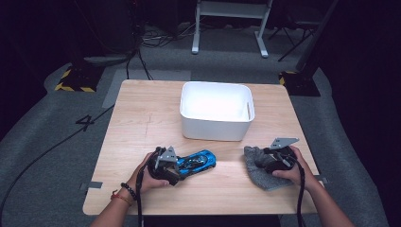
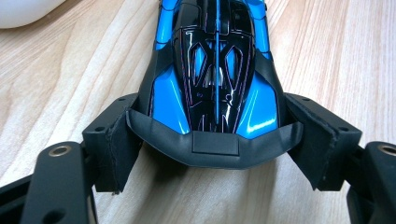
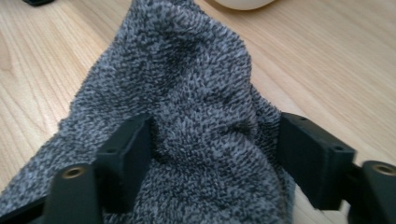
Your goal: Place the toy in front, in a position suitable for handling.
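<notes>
High view, bin: we take the white bin (image 1: 216,111) as our landmark; it stands on the desk (image 1: 142,113) toward the far edge, about midway across.
High view, car: we see the blue car (image 1: 196,161) lying on the desk nearer to us than the bin and a little to its left, close to the bin's front wall, nose toward the right.
High view, left claw: our left claw (image 1: 176,169) is at the car's near-left end, left of and nearer than the bin, with the left hand (image 1: 150,176) behind it.
High view, cloth: the grey cloth (image 1: 261,166) lies rumpled nearer than the bin and to its right, well apart from the car.
High view, right claw: our right claw (image 1: 265,163) sits on the cloth, the right hand (image 1: 292,169) behind it.
Left gripper view: the left claw (image 2: 208,144) is clamped on the car (image 2: 212,70), a pad pressed against each flank at its tail; the bin's corner (image 2: 21,10) shows at upper left.
Right gripper view: the right claw (image 3: 215,154) stands apart astride a raised fold of the cloth (image 3: 187,93); the pads look to brush it, yet we cannot tell whether they press. The bin's base (image 3: 243,3) lies beyond the cloth.
</notes>
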Demonstrator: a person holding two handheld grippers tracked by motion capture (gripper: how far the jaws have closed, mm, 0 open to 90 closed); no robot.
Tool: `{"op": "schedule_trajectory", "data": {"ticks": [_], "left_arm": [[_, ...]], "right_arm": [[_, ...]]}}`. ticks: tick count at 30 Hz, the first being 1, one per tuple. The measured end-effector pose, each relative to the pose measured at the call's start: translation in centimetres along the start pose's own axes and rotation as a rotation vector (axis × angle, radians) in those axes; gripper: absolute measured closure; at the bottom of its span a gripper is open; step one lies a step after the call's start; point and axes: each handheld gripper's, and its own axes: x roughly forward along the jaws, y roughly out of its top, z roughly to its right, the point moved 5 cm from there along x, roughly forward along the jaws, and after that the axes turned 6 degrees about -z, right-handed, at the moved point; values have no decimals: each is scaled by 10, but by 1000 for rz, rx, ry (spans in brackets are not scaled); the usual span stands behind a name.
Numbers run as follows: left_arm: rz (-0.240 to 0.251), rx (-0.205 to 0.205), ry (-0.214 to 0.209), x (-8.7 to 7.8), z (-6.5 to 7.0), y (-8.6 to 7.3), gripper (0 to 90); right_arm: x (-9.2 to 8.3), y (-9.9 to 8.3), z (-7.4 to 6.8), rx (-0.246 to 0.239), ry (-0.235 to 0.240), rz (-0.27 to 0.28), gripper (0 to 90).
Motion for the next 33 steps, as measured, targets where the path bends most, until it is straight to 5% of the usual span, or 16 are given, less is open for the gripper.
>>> {"op": "schedule_trajectory", "data": {"ticks": [5, 10, 25, 33], "left_arm": [[6, 4, -11, 5, 6, 5, 245], [1, 40, -36, 13, 16, 14, 244], [-6, 99, -67, 29, 24, 32, 243], [-1, 119, -80, 38, 24, 42, 244]], "right_arm": [[4, 3, -5, -15, 94, 3, 580], [3, 7, -10, -38, 109, 22, 722], [-4, 48, -58, -142, 245, 166, 737], [9, 80, -92, -221, 284, 170, 734]]}}
